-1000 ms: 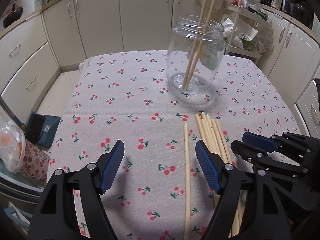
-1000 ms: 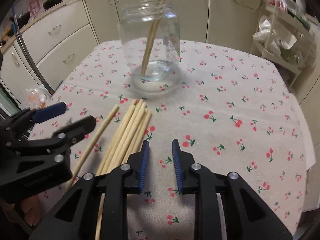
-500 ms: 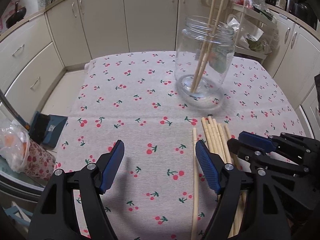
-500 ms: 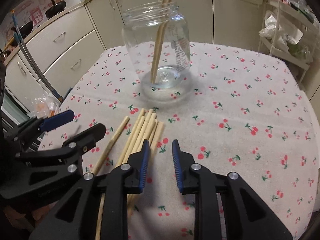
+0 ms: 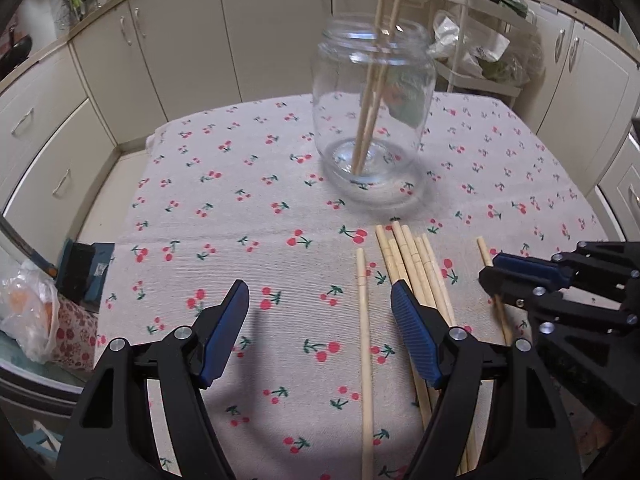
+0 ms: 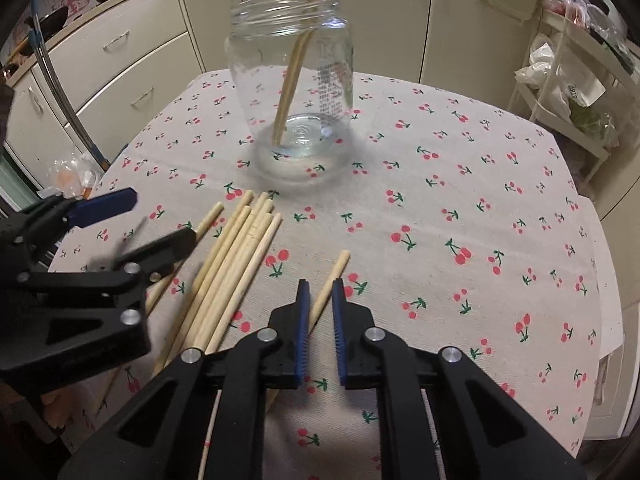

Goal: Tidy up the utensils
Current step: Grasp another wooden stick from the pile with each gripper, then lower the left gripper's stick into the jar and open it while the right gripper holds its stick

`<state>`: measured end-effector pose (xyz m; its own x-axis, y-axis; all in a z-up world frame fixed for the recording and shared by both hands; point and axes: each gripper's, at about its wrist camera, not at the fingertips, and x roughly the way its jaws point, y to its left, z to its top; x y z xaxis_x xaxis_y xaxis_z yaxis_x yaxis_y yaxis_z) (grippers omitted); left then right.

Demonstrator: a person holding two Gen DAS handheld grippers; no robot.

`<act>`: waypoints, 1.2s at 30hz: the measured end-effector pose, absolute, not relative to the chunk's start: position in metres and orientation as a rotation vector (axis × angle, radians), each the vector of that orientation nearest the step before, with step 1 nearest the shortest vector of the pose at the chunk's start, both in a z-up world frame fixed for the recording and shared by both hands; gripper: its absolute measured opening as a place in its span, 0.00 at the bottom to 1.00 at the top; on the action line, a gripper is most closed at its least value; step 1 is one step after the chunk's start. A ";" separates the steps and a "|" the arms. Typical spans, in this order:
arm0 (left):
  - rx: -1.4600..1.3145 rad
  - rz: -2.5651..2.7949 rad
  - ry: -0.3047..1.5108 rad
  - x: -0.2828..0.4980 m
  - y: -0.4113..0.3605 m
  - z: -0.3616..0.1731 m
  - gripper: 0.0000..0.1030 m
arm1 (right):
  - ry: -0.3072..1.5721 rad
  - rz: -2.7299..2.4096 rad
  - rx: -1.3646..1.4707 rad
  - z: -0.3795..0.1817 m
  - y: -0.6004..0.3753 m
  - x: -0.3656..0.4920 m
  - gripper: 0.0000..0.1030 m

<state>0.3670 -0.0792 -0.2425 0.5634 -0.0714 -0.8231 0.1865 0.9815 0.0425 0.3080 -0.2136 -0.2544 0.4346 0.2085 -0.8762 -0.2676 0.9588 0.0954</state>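
The right tongs (image 6: 320, 300) have just been closing on one chopstick (image 6: 334, 272), pinching it for transfer to the jar (image 6: 290, 92) at 12 o'clock. The left tongs (image 5: 318, 304) stand spread over a stray stick (image 5: 365, 320), free to take it.

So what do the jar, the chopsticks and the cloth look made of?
Jar: clear glass, judging by its see-through glossy wall and threaded neck. Chopsticks: pale, matte wood or bamboo. Cloth: woven fabric with a printed cherry pattern.

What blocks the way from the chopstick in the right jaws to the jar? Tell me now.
Nothing visible. The right gripper, whose jaws have just been closing, has one chopstick between them. Bare tablecloth lies between it and the open jar; the pile lies off to the side.
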 end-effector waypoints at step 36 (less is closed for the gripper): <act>0.193 -0.335 1.074 0.386 -0.110 -0.240 0.05 | 1.082 0.336 0.046 -0.255 -0.230 0.312 0.08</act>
